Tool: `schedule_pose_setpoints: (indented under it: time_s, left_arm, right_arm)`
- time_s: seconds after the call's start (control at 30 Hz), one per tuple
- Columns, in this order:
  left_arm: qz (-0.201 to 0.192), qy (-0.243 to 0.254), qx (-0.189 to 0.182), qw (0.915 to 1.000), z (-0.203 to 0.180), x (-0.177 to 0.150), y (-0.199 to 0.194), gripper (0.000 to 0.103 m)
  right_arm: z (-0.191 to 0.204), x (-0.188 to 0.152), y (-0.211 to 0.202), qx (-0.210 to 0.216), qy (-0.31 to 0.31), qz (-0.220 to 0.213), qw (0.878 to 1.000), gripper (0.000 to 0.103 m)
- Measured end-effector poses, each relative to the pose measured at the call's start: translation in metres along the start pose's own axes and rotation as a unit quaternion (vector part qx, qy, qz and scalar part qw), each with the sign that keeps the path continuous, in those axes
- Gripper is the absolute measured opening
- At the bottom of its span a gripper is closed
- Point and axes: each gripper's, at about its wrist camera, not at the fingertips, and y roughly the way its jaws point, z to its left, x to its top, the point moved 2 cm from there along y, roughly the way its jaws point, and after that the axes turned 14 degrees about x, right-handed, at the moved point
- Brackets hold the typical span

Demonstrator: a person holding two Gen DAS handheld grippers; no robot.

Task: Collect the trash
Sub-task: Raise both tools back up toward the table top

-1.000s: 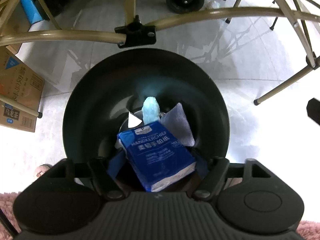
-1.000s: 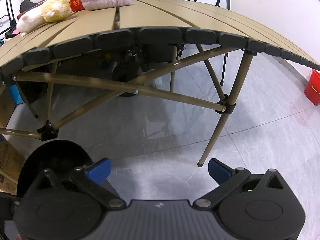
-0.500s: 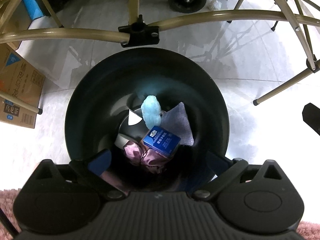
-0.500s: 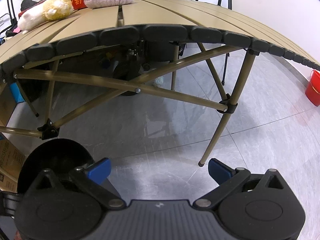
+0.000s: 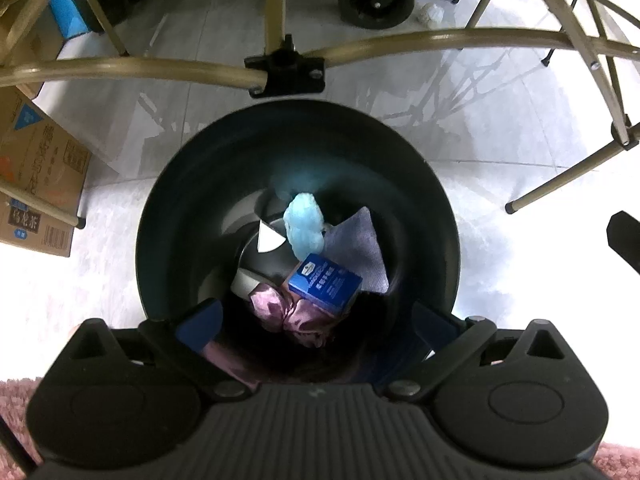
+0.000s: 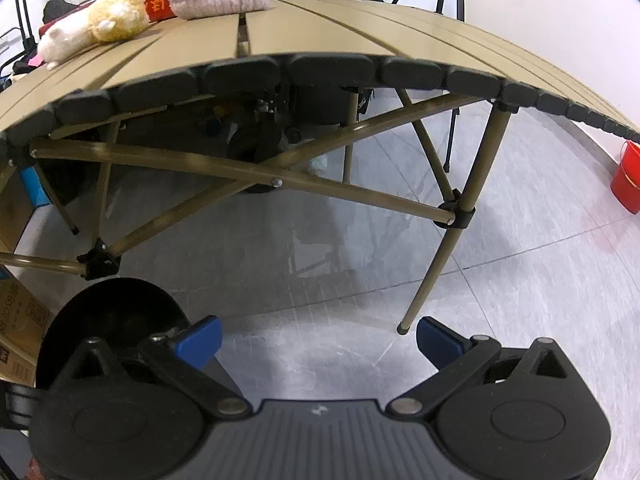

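Trash is lying inside the black bin — blue tissue pack, pink wrapper, blue wad. Left gripper is hovering above, jaws wide and empty; right gripper also — apparently little is remaining.

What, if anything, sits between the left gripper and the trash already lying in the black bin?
Nothing visible does. The left gripper hangs open right over the black bin's mouth, with a clear line down to the blue tissue pack, the pink wrapper and the light blue wad at the bottom.
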Motion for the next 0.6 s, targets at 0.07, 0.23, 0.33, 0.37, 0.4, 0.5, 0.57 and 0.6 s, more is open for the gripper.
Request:
schedule_pose_setpoints:
  time_s: [0.07, 0.23, 0.33, 0.37, 0.4, 0.5, 0.57, 0.6]
  left_arm:
    - [-0.007, 0.001, -0.003, 1.0000, 0.002, -0.001, -0.004, 0.103]
    - [-0.034, 0.006, -0.004, 0.9994, 0.006, -0.002, -0.018, 0.103]
    - [-0.058, 0.009, 0.003, 0.9983, 0.009, -0.002, -0.027, 0.103]
    - [-0.065, 0.010, 0.006, 0.9978, 0.010, -0.002, -0.030, 0.103]
    - [-0.072, 0.010, 0.008, 0.9973, 0.011, -0.002, -0.032, 0.103]
    - [-0.092, 0.012, 0.008, 0.9956, 0.016, -0.003, -0.041, 0.103]
    - [-0.109, 0.015, 0.006, 0.9939, 0.019, -0.005, -0.050, 0.103]
    - [-0.119, 0.017, 0.005, 0.9927, 0.021, -0.007, -0.055, 0.103]
  right_arm:
    - [0.001, -0.001, -0.003, 0.003, -0.002, -0.003, 1.000, 0.103]
    - [0.005, 0.000, -0.012, 0.013, -0.007, -0.013, 1.000, 0.103]
    - [0.007, 0.000, -0.020, 0.021, -0.008, -0.023, 0.999, 0.103]
    - [0.008, 0.000, -0.022, 0.024, -0.010, -0.026, 0.999, 0.103]
    - [0.009, 0.000, -0.025, 0.026, -0.011, -0.029, 0.999, 0.103]
    - [0.012, 0.000, -0.035, 0.034, -0.015, -0.042, 0.998, 0.103]
    - [0.013, 0.001, -0.043, 0.041, -0.017, -0.052, 0.998, 0.103]
    - [0.013, 0.001, -0.047, 0.044, -0.017, -0.056, 0.997, 0.103]
